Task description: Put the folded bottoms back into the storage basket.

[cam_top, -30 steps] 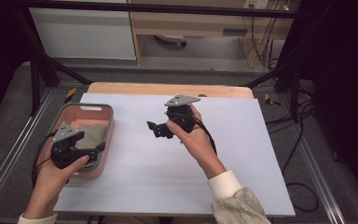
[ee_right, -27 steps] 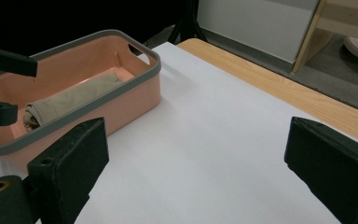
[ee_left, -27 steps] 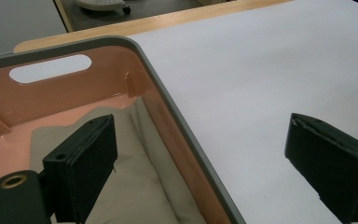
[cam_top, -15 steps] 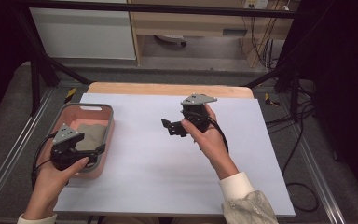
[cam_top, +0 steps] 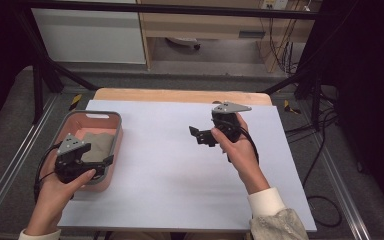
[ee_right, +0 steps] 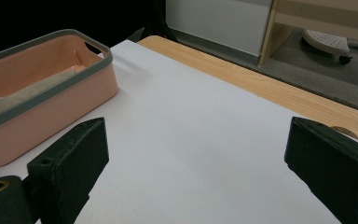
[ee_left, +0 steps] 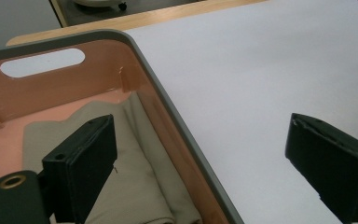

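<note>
A pink basket (cam_top: 94, 113) with a grey rim stands at the table's left, and a folded beige cloth (cam_top: 98, 145) lies inside it. My left gripper (cam_top: 103, 156) hovers at the basket's near right corner, open and empty. In the left gripper view its jaws straddle the basket's right rim (ee_left: 168, 107), one over the cloth (ee_left: 135, 186) and one over the white table. My right gripper (cam_top: 200, 136) is held above the table right of centre, pointing left, open with nothing between its jaws. The right gripper view has the basket (ee_right: 51, 88) and cloth (ee_right: 28, 91) off to the left.
A white sheet (cam_top: 170, 175) covers the table, with a strip of bare wood (cam_top: 180, 95) along the far edge. Beyond it are a pale cabinet (cam_top: 90, 35) and a shelf unit. Black frame struts and cables run at both sides.
My right gripper has moved to the right, away from the basket, still open. My left gripper has stayed by the basket's near right corner.
</note>
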### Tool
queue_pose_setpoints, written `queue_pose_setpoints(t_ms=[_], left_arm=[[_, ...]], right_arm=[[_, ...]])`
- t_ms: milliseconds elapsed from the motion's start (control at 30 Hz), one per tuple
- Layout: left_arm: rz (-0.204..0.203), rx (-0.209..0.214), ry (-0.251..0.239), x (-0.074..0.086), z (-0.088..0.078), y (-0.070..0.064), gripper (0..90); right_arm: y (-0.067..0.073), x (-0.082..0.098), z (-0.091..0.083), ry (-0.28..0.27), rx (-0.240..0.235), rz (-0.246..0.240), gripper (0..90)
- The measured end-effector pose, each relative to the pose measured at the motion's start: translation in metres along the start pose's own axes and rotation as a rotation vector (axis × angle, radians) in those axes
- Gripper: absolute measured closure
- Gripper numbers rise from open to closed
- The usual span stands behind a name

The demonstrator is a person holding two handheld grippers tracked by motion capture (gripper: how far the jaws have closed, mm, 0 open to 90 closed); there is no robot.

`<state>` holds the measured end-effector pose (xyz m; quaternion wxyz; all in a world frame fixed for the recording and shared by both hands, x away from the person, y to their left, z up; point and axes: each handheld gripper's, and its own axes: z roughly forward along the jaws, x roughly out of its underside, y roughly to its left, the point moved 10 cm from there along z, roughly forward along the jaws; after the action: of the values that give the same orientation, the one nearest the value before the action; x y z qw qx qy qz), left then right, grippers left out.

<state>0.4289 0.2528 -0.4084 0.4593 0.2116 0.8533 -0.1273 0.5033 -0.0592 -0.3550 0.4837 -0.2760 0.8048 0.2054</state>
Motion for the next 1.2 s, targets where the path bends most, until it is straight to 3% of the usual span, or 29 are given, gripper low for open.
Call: queue_pose_setpoints(t_ms=[467,1200], left_arm=[[-0.003,0.006,0.001,0.001,-0.001,-0.002,8.8],[-0.003,0.019,0.012,0.006,-0.001,-0.006,7.3]], right_arm=[[-0.026,0.009,-0.023,-0.013,0.04,0.037,6.6],[-0.063,0.043,-0.057,-0.016,0.102,0.093,6.5]])
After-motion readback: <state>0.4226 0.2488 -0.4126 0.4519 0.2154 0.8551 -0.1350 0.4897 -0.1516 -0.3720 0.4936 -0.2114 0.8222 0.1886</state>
